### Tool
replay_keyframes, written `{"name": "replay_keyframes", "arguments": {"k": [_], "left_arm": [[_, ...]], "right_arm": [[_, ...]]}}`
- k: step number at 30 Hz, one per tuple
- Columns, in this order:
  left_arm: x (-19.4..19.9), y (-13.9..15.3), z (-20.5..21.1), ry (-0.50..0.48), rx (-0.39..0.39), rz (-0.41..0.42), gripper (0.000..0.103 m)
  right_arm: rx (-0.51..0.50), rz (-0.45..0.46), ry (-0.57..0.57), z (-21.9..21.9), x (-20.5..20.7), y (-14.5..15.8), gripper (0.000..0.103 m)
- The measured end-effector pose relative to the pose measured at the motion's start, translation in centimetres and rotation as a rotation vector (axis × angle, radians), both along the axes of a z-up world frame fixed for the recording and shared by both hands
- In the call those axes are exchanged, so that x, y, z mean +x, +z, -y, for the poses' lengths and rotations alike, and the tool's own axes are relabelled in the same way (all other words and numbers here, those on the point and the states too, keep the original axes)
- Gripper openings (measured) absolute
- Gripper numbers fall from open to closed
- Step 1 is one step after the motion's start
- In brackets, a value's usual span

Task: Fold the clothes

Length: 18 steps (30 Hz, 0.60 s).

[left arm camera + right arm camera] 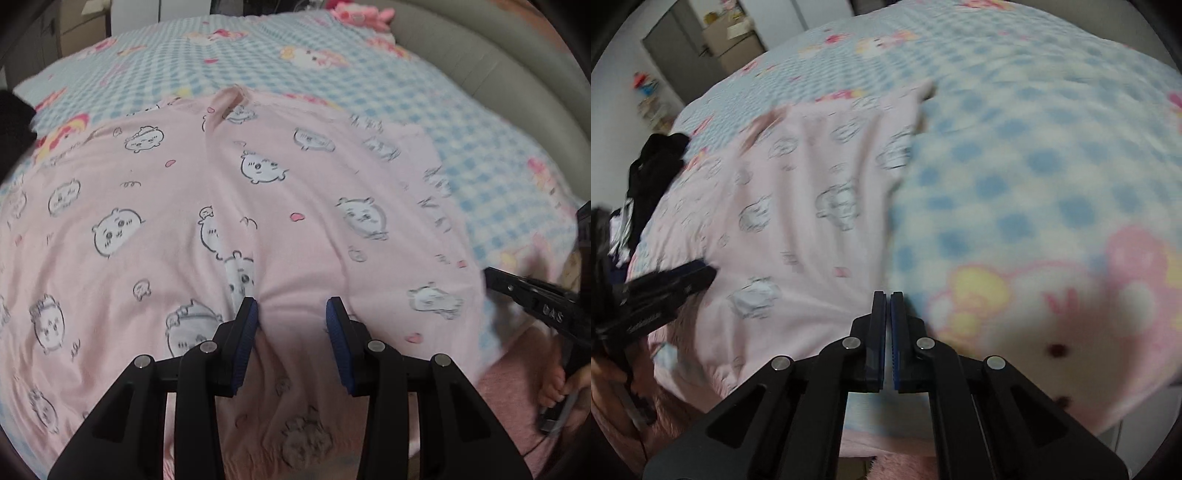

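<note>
Jaws of right gripper (888,295) closed, empty.

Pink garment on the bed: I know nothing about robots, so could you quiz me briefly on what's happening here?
1. True or false: the pink garment lies on a blue checked bedspread.
2. Which one is closed tight: the left claw or the right claw?
3. What colour is the clothing pile at the bed's edge?

Key: 1 true; 2 right claw; 3 black.
</note>
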<state>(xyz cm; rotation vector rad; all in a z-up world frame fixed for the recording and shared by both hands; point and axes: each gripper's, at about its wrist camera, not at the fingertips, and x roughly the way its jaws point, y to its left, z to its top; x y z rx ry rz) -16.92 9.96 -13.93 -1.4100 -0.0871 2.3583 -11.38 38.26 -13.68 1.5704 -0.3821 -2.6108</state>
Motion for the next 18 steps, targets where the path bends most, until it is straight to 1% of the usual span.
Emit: {"name": "replay_keyframes", "arguments": {"k": [2, 4, 6, 7, 8, 10, 12, 13, 15, 16, 18], "left_arm": [[0.9, 0.7, 0.5, 0.0, 0.023, -0.02, 0.041], [1.8, 1.4, 1.0, 0.0, 0.043, -0.038, 0.041], [2.4, 1.6, 1.5, -0.011, 0.082, -0.039, 0.041], [2.6, 1.5, 1.5, -0.024, 0.095, -0.039, 0.041], [2.9, 1.5, 1.4, -0.036, 0.108, -0.04, 0.041], [3.3, 0.9, 0.9, -0.052, 0.094, -0.028, 0.041], [3.6, -0.1, 0.7, -0.057, 0.087, 0.012, 0.041], [3.7, -0.6, 0.6, -0.054, 0.086, 0.03, 0.041], [3.7, -1.2, 0.3, -0.042, 0.074, 0.04, 0.041], [3.8, -1.3, 0.3, -0.038, 0.069, 0.041, 0.041], [3.9, -1.1, 0.2, -0.035, 0.065, 0.04, 0.041]], "right_arm": [[-0.154, -0.053, -0.042, -1.1, 1.0, 1.0, 0.004], [-0.292, -0.03, -0.052, -1.2, 1.8, 0.7, 0.007], [-0.383, 0.003, -0.033, -0.2, 2.6, -0.1, 0.014], [-0.399, 0.02, -0.027, 0.3, 2.9, -0.5, 0.017], [-0.384, 0.037, -0.025, 1.0, 3.1, -1.1, 0.02], [-0.353, 0.071, -0.021, 2.3, 3.6, -2.1, 0.02], [-0.327, 0.101, 0.007, 3.9, 3.7, -3.2, 0.023], [-0.333, 0.107, 0.025, 4.7, 3.6, -3.7, 0.023], [-0.319, 0.104, 0.053, 6.0, 3.5, -4.1, 0.023], [-0.304, 0.095, 0.064, 6.5, 3.4, -4.1, 0.022], [-0.246, 0.081, 0.076, 7.2, 3.4, -3.9, 0.014]]}}
